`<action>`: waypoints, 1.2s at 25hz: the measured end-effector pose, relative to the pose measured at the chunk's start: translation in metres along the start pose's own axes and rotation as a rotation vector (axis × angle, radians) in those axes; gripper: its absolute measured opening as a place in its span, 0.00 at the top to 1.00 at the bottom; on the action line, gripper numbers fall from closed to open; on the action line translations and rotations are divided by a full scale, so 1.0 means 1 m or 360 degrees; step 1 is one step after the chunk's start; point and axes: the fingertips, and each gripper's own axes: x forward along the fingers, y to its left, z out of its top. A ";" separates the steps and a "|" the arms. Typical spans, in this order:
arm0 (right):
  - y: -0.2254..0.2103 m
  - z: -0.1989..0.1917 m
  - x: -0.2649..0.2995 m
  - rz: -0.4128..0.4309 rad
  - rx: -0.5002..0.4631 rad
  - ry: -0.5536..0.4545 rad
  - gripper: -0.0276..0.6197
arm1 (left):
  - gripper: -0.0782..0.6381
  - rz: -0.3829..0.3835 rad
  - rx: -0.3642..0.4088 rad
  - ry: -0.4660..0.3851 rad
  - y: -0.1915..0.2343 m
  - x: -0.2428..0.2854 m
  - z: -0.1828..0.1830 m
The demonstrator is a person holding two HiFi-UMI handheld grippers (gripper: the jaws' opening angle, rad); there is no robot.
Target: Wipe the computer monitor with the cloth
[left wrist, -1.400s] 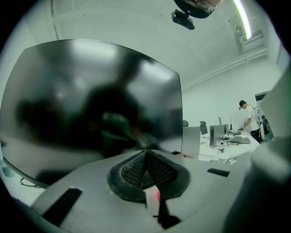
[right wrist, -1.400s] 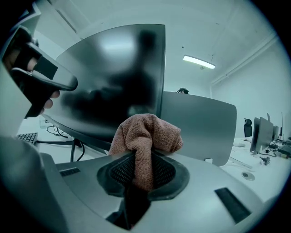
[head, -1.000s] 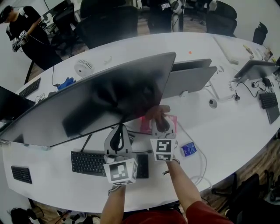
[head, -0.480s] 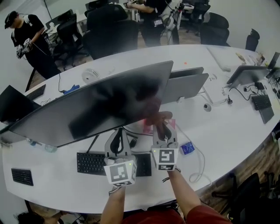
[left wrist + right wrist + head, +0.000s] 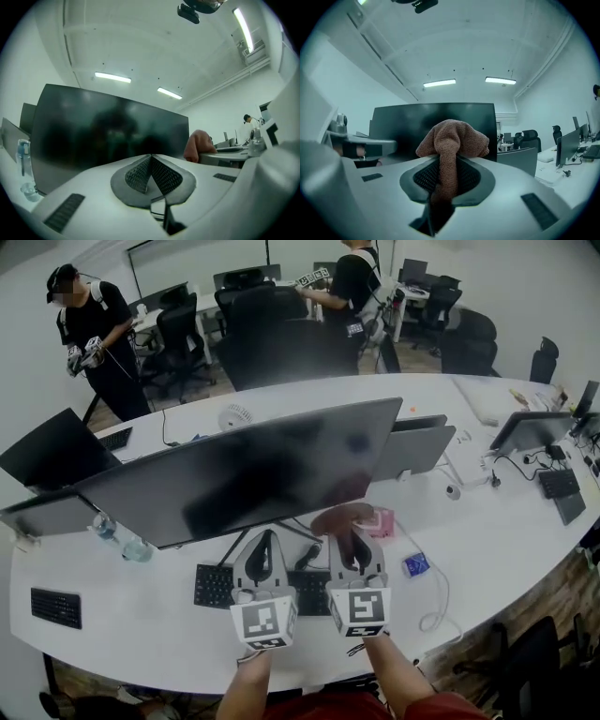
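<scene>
A brown cloth (image 5: pixel 342 518) is bunched into a soft lump and pinched between the closed jaws of the right gripper (image 5: pixel 353 549); in the right gripper view the cloth (image 5: pixel 452 138) bulges above the jaw tips and a strip of it runs down between them. It is held up at the lower right corner of a wide, dark computer monitor (image 5: pixel 253 474), on the screen side; whether it touches the glass cannot be told. The monitor stands across the middle of a long curved white desk (image 5: pixel 506 540), its screen facing the near edge, switched off and showing dim reflections.

Just to the left, the left gripper (image 5: pixel 262 557) has its jaws pressed together with nothing in them, and it points up at the lower part of the screen (image 5: pixel 108 136). Under both grippers a black keyboard (image 5: pixel 214 585) lies near the desk's near edge. A pink object (image 5: pixel 383 521) sits just right of the cloth, and a small blue packet (image 5: pixel 415 564) and a looped white cable (image 5: pixel 437 601) lie further right. A second monitor (image 5: pixel 417 448) stands behind the first one's right end. Beyond the far edge are office chairs and two people in dark clothes (image 5: pixel 94 343)
</scene>
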 end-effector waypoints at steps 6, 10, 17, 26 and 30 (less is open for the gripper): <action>0.053 0.036 -0.028 0.0072 0.0039 -0.0065 0.84 | 0.86 0.0032 0.0001 -0.0044 0.025 -0.052 0.026; 0.079 0.044 -0.035 0.0103 0.0045 -0.0101 0.84 | 0.86 0.0069 -0.0001 -0.0063 0.047 -0.073 0.030; 0.121 0.052 -0.028 0.0189 0.0011 -0.0137 0.84 | 0.86 0.0146 0.0003 -0.0098 0.083 -0.094 0.037; 0.146 0.052 -0.024 0.0248 -0.0025 -0.0166 0.84 | 0.86 0.0202 0.0028 -0.0108 0.104 -0.105 0.033; 0.145 0.049 -0.023 0.0235 -0.0036 -0.0141 0.84 | 0.86 0.0202 0.0009 -0.0113 0.104 -0.103 0.035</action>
